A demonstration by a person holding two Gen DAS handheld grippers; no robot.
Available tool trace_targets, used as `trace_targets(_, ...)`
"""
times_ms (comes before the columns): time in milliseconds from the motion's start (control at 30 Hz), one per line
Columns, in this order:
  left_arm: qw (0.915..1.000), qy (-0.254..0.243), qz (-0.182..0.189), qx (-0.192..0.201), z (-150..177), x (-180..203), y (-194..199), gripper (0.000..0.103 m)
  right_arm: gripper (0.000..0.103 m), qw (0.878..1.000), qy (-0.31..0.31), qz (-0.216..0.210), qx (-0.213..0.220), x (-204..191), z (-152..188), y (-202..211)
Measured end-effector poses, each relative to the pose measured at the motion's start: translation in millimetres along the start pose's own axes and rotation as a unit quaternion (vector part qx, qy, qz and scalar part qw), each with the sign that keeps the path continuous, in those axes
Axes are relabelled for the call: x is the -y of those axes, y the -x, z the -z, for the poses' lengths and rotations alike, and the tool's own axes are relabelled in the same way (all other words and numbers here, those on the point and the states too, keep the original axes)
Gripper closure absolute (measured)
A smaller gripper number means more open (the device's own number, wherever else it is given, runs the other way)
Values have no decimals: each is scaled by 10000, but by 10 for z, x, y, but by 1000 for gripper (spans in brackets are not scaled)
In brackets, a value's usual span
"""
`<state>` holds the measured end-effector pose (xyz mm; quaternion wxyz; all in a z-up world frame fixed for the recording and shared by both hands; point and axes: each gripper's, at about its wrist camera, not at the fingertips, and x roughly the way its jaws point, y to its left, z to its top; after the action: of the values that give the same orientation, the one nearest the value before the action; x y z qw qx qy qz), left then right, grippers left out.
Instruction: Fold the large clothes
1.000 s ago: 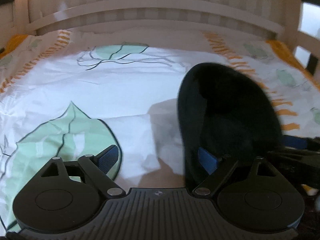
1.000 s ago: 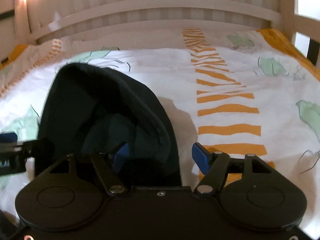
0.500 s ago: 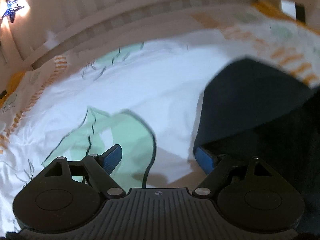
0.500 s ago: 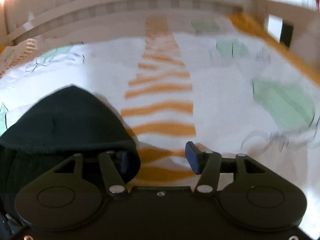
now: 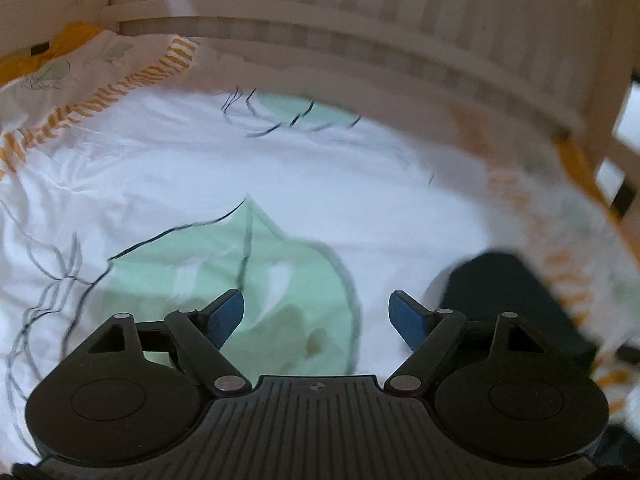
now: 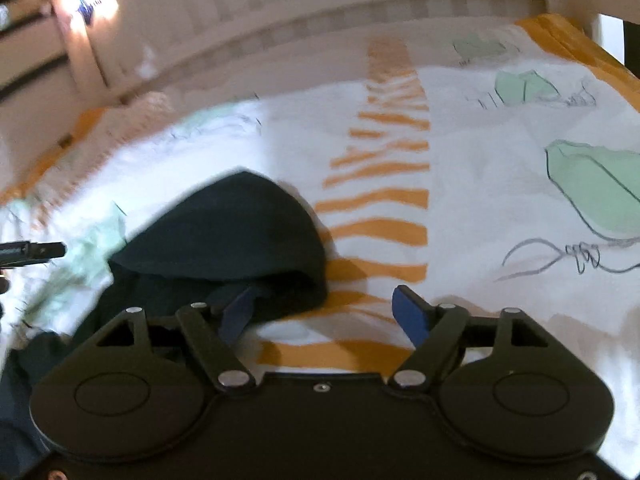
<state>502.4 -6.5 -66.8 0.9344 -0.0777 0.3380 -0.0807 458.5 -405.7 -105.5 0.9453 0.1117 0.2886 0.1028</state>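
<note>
white bedding point(image 5: 304, 184) printed with green leaves and orange stripes covers the bed, with a pale slatted headboard point(image 5: 360, 28) behind it and a small glowing light point(image 6: 86, 0) off to one side in the right wrist view. on this cover lies the dark garment point(image 6: 224, 232), its rounded hood uppermost in the right wrist view and only a dark corner of it showing at the right edge of the left wrist view point(image 5: 508, 296).

the left gripper point(image 5: 316, 314) has its blue pads spread wide over the green leaf print, nothing between them, the garment well off to its right. the right gripper point(image 6: 324, 312) has just been opening its jaws; they stand apart now, with striped bedding between them, and the left pad sits at the hood's edge without pinching it as far as i can tell.

as a judgement, the folding is at an early or middle stage: the hood appears laid down, both tools are free of cloth, and the body and sleeves presumably still need gathering and folding.

most of the garment is cut off below and behind the right gripper's housing, so its overall shape cannot be read. both views are smeared by motion blur, and the far bedding is soft.
</note>
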Motion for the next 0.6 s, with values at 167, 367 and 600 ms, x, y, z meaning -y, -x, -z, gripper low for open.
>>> trace_targets(167, 9987, 115, 489, -30, -74, 445, -133, 24, 24, 9993, -256, -193, 172, -133, -222, -151)
trace_targets(367, 9967, -206, 660, -431, 112, 850, -549, 24, 24, 9996, -80, -257, 129, -352, -387, -435)
trace_targets(600, 9945, 19, 522, -909, 421, 698, -1030, 15, 24, 9996, 254, -96, -79, -487, -529, -761)
